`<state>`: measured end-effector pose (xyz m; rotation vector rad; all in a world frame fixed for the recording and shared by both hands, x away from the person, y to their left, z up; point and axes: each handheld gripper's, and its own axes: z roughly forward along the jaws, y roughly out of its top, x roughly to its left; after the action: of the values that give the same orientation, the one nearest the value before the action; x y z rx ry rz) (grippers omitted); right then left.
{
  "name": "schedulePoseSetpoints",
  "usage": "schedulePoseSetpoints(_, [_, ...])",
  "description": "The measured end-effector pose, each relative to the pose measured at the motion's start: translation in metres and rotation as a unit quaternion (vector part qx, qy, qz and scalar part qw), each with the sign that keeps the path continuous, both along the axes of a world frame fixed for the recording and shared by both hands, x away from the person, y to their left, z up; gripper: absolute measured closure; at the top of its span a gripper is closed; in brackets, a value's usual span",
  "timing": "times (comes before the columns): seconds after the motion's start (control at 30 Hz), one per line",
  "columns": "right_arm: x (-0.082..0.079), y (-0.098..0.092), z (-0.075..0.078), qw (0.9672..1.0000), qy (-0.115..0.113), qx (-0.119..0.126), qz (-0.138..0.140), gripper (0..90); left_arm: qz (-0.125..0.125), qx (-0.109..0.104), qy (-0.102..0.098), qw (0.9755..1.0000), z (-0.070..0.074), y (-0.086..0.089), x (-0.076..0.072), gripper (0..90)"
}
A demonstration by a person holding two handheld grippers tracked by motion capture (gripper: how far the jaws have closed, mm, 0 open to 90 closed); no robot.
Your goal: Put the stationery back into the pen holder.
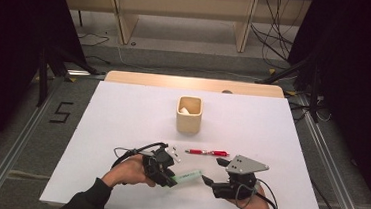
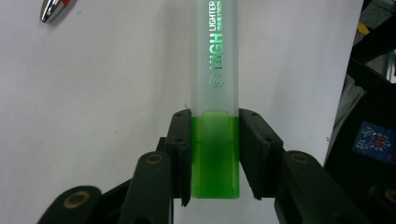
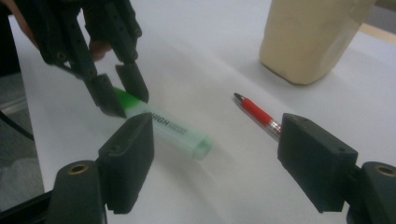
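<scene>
A green highlighter (image 1: 189, 175) with a frosted body is clamped at its green end (image 2: 215, 154) by my left gripper (image 1: 169, 178), shut on it. Its free end (image 3: 201, 148) points toward my right gripper (image 1: 213, 171), low over the white table. In the right gripper view the left gripper (image 3: 127, 100) comes down from the upper left onto the highlighter (image 3: 168, 127). The right gripper (image 3: 217, 126) stands open with nothing between its pads, just short of the highlighter's tip. A red pen (image 1: 207, 152) lies on the table beyond both grippers.
A beige square cup (image 1: 189, 114) stands mid-table with something white inside; it also shows in the right gripper view (image 3: 308, 37). A small white item (image 1: 175, 151) lies left of the pen. The red pen's tip (image 2: 53, 7) shows in the left gripper view. White table sheet (image 1: 123, 109).
</scene>
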<state>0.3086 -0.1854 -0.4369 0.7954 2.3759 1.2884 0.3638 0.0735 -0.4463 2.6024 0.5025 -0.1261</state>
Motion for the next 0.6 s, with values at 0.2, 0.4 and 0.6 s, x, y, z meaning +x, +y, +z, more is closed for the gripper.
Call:
schedulePoseSetpoints(0.2, [-0.011,0.016,0.0,0.9976,-0.05,-0.045,0.016,29.9,0.003,0.004,0.005,1.0,0.008,0.006,-0.001,66.7])
schedulePoseSetpoints(0.4, [-0.023,0.031,0.002,0.992,-0.093,-0.075,0.043,30.0,0.009,0.006,0.004,0.9999,0.019,0.013,-0.003,66.7])
schedulePoseSetpoints(0.6, [-0.032,0.045,-0.001,0.9811,-0.146,-0.115,0.053,30.9,0.008,0.004,0.003,1.0,0.027,0.016,-0.006,66.7])
